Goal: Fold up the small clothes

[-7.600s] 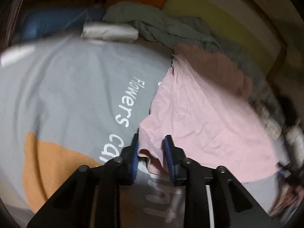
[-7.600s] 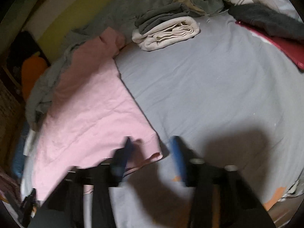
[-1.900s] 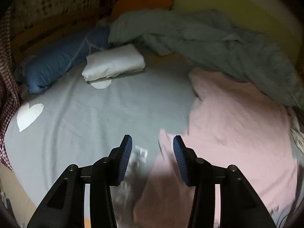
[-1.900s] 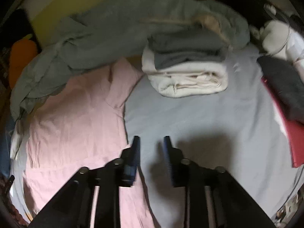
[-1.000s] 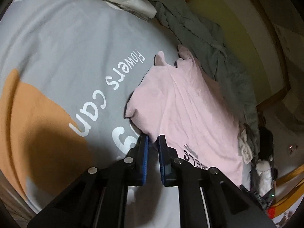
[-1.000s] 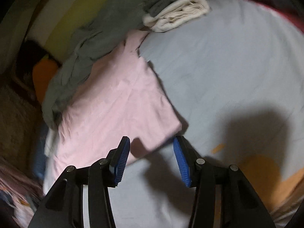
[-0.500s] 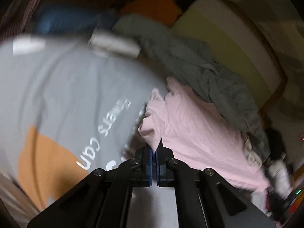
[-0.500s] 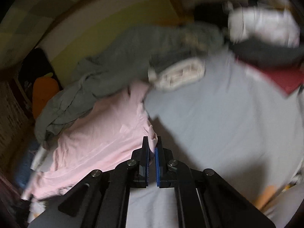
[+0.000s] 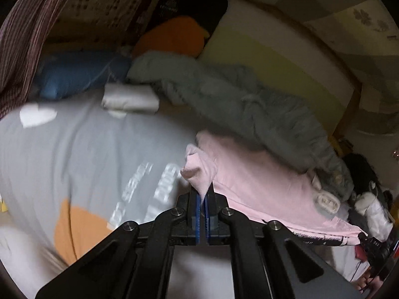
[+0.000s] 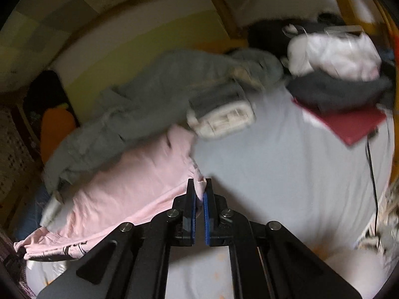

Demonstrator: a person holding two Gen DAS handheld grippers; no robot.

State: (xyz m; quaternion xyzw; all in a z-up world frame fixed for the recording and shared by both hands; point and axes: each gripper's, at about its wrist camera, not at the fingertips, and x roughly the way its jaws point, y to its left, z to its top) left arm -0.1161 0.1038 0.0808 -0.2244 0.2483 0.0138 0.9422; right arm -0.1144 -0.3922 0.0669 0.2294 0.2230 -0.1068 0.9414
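Observation:
A pink T-shirt [image 9: 261, 186] lies on a grey bedsheet [image 9: 74, 154], partly lifted. My left gripper [image 9: 202, 194] is shut on the shirt's left corner and holds it above the bed. In the right wrist view my right gripper [image 10: 198, 194] is shut on the opposite corner of the same pink shirt [image 10: 129, 184], also raised. The shirt hangs stretched between the two grippers; its printed hem [image 10: 62, 246] trails at the lower left.
A crumpled grey-green blanket [image 9: 237, 107] lies just behind the shirt. A folded white cloth [image 9: 129, 98], a blue pillow [image 9: 74, 74] and an orange cushion [image 9: 172, 37] sit at the back left. A folded cream stack [image 10: 224, 119], a red item [image 10: 349, 122] and dark clothes [image 10: 336, 89] are at the right.
Both grippers closed on the shirt's corners about half a second ago and have since lifted them higher. The views have tilted up toward the headboard.

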